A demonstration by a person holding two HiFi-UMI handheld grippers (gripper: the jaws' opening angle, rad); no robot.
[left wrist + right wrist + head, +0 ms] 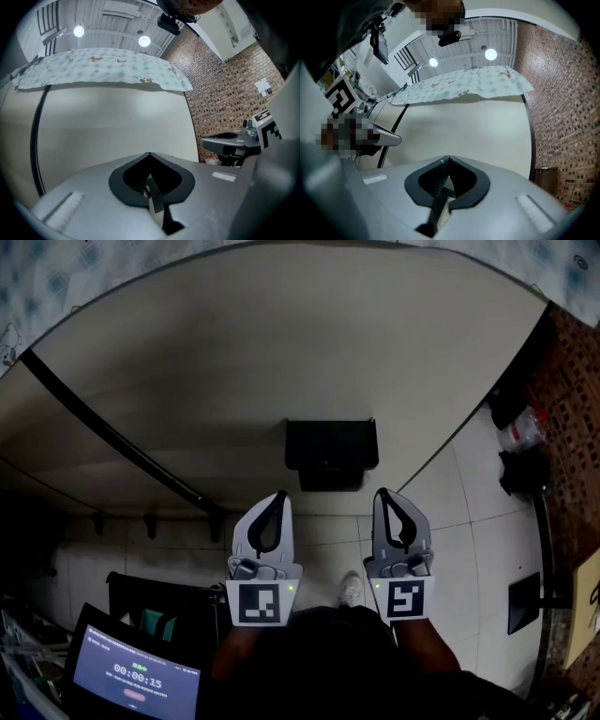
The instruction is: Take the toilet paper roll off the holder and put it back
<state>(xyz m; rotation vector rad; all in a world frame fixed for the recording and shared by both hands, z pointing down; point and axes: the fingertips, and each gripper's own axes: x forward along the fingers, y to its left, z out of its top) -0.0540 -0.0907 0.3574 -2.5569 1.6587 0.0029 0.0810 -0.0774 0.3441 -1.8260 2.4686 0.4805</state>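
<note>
Grippers: two, one in each of my hands, side by side at the lower middle of the head view.
Left gripper (279, 495): its jaws are pressed together tip to tip with nothing between them; its own view shows only a dark hollow behind the meeting tips (149, 153).
Right gripper (382, 493): its jaws are likewise pressed together and pinch nothing (449, 158).
Marker cubes: two, one on each gripper, both in the lower middle of the head view; the left one (258, 604) and the right one (405, 599).
Holder (331, 454): one black box, fixed to the cream wall (281, 352) at the centre of the head view, just above and between both gripper tips, touching neither.
Toilet paper roll: I cannot make it out; the holder's dark front shows no white paper.
Ceiling lights: two, at the upper left of the left gripper view (78, 31) and (144, 41).
Screen (136, 676): one, at the lower left of the head view, showing a timer.
Shoe (351, 589): one, white, on the tiled floor between the two grippers.
Brick wall (225, 93): one, at the right of the left gripper view.
</note>
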